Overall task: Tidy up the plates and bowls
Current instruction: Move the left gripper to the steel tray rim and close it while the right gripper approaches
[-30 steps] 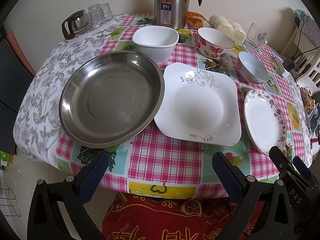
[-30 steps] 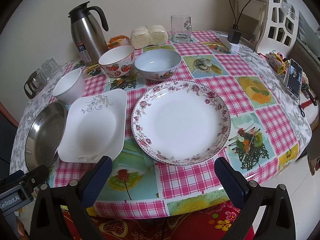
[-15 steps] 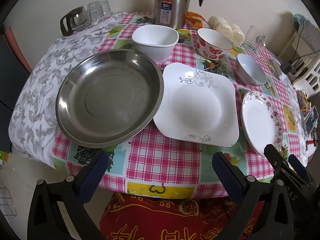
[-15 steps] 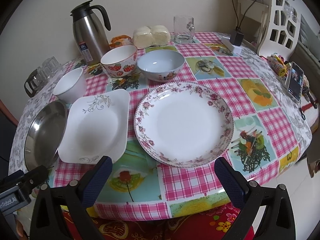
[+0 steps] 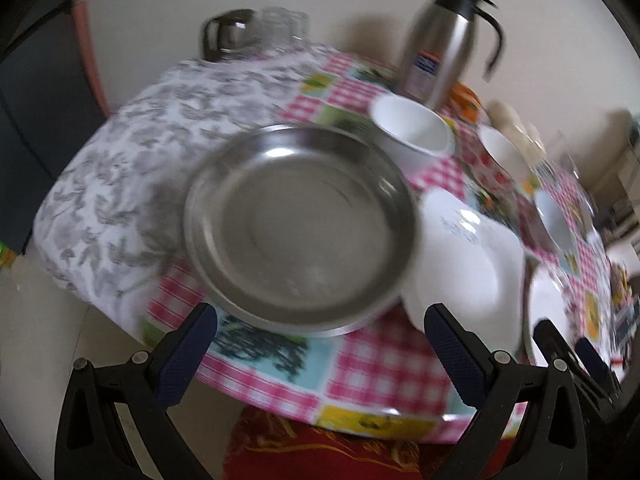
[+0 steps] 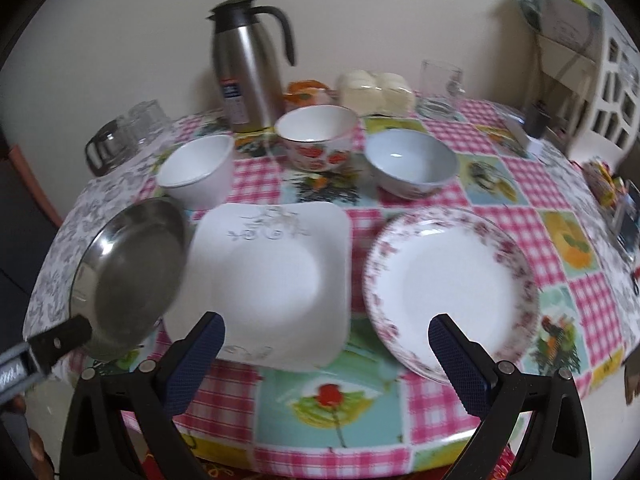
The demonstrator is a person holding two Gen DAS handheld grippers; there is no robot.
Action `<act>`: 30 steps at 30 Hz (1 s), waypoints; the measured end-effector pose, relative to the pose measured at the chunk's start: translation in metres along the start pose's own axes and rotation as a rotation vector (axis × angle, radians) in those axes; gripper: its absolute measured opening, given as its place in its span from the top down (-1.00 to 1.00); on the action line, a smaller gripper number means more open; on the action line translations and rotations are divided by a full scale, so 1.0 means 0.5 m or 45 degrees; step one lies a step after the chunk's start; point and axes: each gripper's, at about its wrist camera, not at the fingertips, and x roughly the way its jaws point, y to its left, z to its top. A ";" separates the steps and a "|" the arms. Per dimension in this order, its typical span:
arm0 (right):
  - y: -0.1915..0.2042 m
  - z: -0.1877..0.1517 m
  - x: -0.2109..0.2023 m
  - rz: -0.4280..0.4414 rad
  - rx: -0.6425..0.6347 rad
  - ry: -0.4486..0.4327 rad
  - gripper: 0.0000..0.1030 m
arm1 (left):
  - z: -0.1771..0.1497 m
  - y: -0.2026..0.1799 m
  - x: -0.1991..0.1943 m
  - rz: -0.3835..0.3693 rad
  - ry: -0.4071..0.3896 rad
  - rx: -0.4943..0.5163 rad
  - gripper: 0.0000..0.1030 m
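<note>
With both sets of jaws spread and empty, the left gripper (image 5: pixel 320 344) faces the steel pan (image 5: pixel 300 228), the right gripper (image 6: pixel 326 344) the square plate (image 6: pixel 268 280), likely to stack them.

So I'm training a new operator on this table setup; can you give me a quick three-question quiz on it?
1. True or false: both the left gripper and the right gripper are open and empty.
2. How many bowls stand behind the plates?
3. Which dish lies between the steel basin and the floral round plate? A) blue bowl B) square white plate C) strawberry bowl

Key: 1 true; 2 three: white bowl, strawberry bowl, blue bowl; 3 B, the square white plate.
</note>
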 end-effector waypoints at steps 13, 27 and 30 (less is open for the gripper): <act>0.105 0.020 0.040 0.092 -0.100 -0.026 -1.00 | 0.024 0.122 0.014 -0.067 -0.169 -0.194 -1.00; 0.181 0.030 0.124 0.189 -0.163 0.061 -0.84 | 0.045 0.202 0.057 -0.078 -0.242 -0.311 -1.00; 0.185 0.039 0.139 0.198 -0.146 0.069 -0.83 | 0.053 0.219 0.077 -0.106 -0.217 -0.356 -1.00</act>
